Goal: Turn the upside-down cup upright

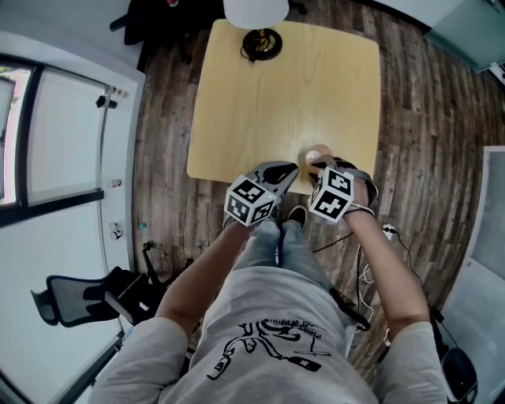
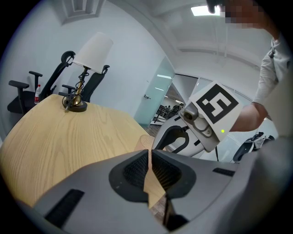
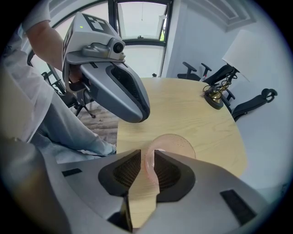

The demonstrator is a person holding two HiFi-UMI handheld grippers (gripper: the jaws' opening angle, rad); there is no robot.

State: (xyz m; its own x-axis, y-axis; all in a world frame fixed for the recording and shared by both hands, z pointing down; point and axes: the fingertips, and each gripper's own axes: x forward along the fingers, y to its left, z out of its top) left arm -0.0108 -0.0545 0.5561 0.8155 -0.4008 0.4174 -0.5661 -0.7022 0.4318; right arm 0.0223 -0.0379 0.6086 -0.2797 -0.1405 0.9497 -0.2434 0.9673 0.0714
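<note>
Your right gripper (image 3: 147,160): jaws partly apart, wall of pink cup (image 3: 179,142) between pads, not clamped. Your left gripper (image 2: 150,156): jaws together, nothing between.

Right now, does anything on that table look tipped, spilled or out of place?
Nothing spilled or broken. The translucent pink plastic cup stands, seemingly mouth up, close to the near edge of the pale wooden table, its wall between the parted jaws of the right gripper. The white-shaded lamp stands upright.

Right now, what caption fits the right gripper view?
Open right tongs straddle one wall of the pink cup on the table.
</note>
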